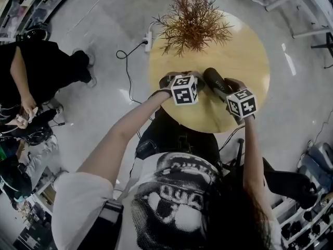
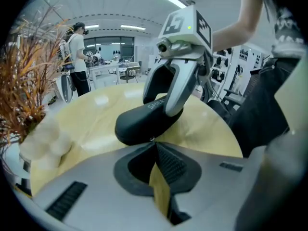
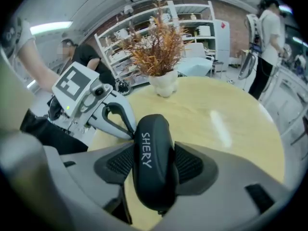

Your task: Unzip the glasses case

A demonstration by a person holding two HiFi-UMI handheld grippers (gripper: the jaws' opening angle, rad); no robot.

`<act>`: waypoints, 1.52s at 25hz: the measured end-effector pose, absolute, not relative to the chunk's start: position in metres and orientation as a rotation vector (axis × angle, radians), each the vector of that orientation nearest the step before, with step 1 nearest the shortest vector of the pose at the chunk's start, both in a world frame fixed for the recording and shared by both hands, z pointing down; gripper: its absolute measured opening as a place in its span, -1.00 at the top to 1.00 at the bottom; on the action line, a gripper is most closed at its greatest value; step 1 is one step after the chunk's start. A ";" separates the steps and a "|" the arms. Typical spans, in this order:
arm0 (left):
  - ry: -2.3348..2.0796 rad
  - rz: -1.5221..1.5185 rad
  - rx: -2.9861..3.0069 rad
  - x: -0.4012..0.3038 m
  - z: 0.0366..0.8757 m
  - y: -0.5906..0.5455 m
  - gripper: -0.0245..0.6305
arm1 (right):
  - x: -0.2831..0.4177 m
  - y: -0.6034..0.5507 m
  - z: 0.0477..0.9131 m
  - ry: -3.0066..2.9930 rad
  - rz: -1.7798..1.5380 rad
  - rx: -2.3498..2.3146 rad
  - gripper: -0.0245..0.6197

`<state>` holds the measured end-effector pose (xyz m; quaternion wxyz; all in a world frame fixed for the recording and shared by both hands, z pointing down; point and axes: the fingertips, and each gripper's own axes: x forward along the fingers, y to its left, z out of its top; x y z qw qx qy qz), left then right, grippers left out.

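The left gripper point(image 2: 153, 144) has its jaws pinched together at the end of the glasses case point(image 2: 144, 121), where a small metal zip pull point(image 2: 151, 139) glints (it seems nipped between the tips, though it is tiny). The right gripper point(image 3: 153, 163) clamps the case's body across its width, holding it clear above the round yellow table point(image 1: 244, 51), near the person's edge. I judge this the start of the unzip: pull caught, zip not yet run. The next move calls for the left gripper to draw the pull along the seam while the right holds firm against twisting. The case is a black, smooth, rounded shell lettered SHERY, and it looks fully closed.
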<state>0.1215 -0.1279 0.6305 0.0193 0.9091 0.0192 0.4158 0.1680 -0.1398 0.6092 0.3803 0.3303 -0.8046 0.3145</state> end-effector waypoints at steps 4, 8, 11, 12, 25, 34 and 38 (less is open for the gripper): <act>0.047 1.238 2.813 0.128 0.629 -0.113 0.89 | 0.165 -0.139 0.609 -2.025 0.924 0.968 0.12; 0.007 1.190 2.784 0.128 0.631 -0.104 0.88 | 0.161 -0.137 0.612 -1.935 0.968 1.058 0.12; -0.028 1.141 2.766 0.123 0.630 -0.102 0.88 | 0.158 -0.137 0.612 -1.889 1.048 1.137 0.12; -0.042 1.124 2.758 0.121 0.629 -0.102 0.88 | 0.157 -0.137 0.611 -1.877 1.089 1.168 0.12; 0.118 1.136 2.833 0.112 0.625 -0.056 0.89 | 0.148 -0.139 0.615 -1.681 1.491 1.361 0.13; -0.020 1.064 2.763 0.088 0.629 -0.055 0.88 | 0.139 -0.141 0.617 -1.538 1.766 1.521 0.13; -0.055 1.071 2.747 0.076 0.628 -0.055 0.88 | 0.135 -0.143 0.617 -1.462 1.905 1.607 0.14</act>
